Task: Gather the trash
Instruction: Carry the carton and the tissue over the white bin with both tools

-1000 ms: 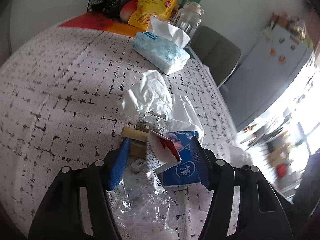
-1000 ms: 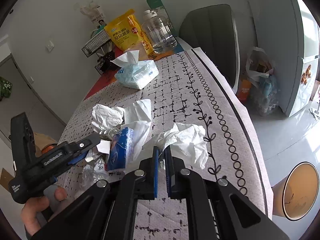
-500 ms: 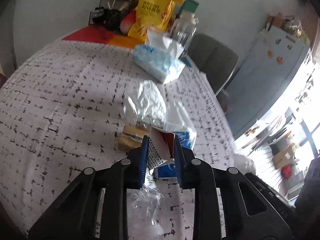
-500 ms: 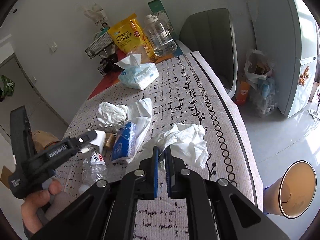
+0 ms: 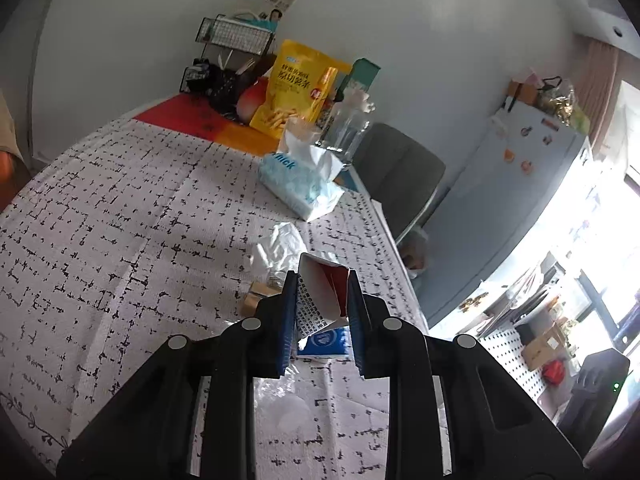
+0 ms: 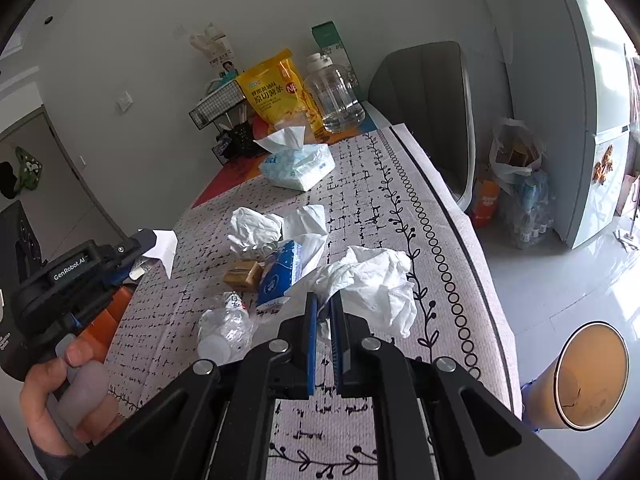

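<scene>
Left wrist: tool [image 5: 322, 291] hides carton's [image 5: 320, 296] base

Surface [image 6: 360, 432]: matt woven cloth. Small carton [image 5: 320, 292]: printed cardboard, creased. Crumpled tissue [image 6: 372, 284]: soft paper. Crushed bottle [image 6: 224, 328]: clear glossy plastic. Tissue pack [image 6: 298, 166]: shiny film. Left gripper [image 5: 320, 316]: matt black plastic.

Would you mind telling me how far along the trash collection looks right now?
Nothing visibly binned yet. In hand: the left gripper holds a small carton lifted off the table; the right gripper pinches a crumpled tissue. Left on the table: crushed bottle, blue tissue pack, brown box, more tissues.
</scene>
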